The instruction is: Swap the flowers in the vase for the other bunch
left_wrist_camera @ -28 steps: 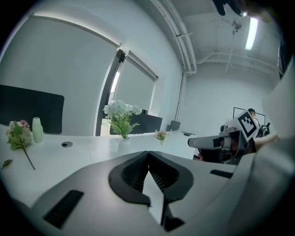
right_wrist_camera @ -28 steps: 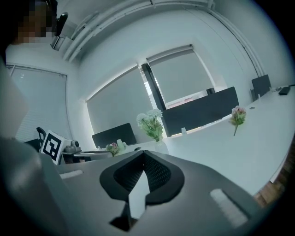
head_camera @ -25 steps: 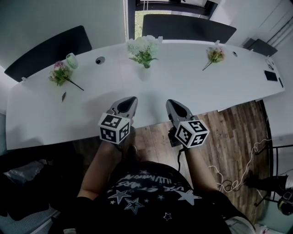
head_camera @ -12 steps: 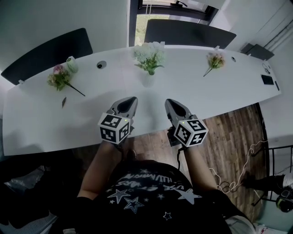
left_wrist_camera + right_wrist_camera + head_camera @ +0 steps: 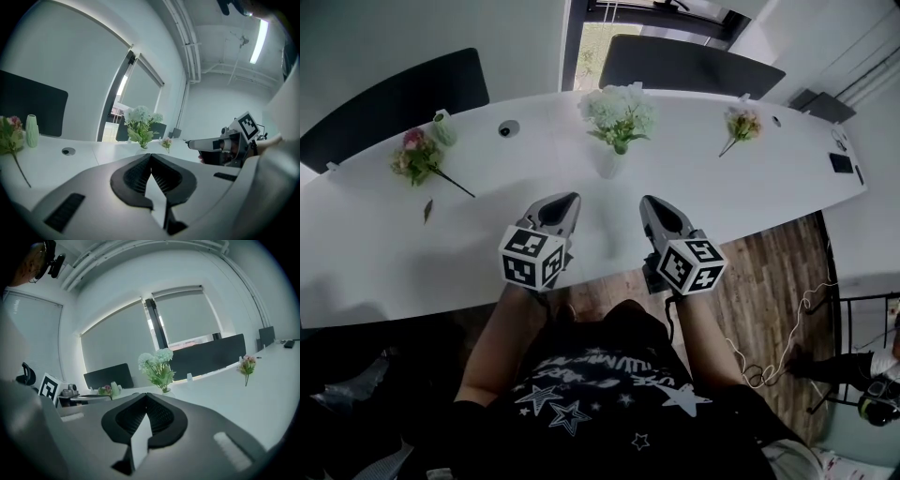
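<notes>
Flowers [image 5: 619, 111] in the vase [image 5: 607, 163] look light and crushable, so my left tool [image 5: 571, 198] and right tool [image 5: 645, 201], both closed and empty, should pinch the stems.

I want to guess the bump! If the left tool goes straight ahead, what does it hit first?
Probably the white table, just short of the vase of white flowers; depth is hard to judge.

White table [image 5: 478, 248] bears vase [image 5: 607, 167]; left bunch [image 5: 416, 157]; right bunch [image 5: 739, 125]
</notes>
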